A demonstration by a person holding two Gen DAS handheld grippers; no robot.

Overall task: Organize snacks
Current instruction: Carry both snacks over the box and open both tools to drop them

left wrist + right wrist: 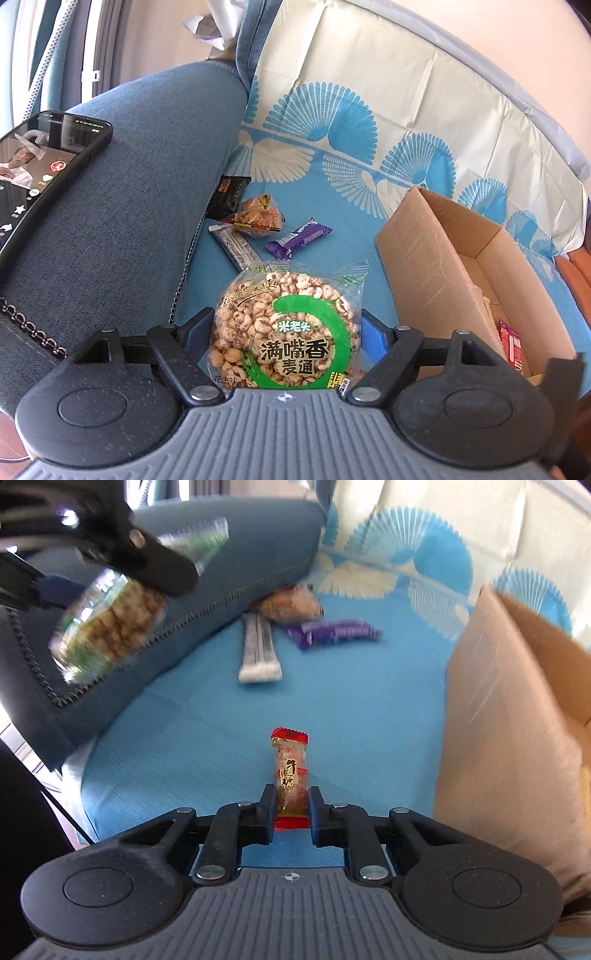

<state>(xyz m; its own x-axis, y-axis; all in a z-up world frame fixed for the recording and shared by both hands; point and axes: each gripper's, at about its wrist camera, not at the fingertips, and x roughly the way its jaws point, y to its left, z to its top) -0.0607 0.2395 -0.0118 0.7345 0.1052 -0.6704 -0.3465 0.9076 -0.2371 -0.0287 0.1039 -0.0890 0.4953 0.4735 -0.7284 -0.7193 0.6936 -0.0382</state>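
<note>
My left gripper (286,321) is shut on a round puffed-grain snack pack (258,310) with a green ring on its label, held above the blue cloth (351,229). The right wrist view shows that same pack (107,627) blurred at the upper left. My right gripper (293,799) is shut on a small candy (291,768) with red ends and a gold wrapper, low over the cloth. An open cardboard box (436,266) stands to the right of both grippers, its wall (498,720) close by the right one.
Beside a blue-grey cushion (129,203) lie a purple bar (299,238), a silver stick pack (236,245), an orange snack bag (255,218) and a black packet (227,195). A phone (44,166) rests on the cushion. A red packet (511,343) lies inside the box.
</note>
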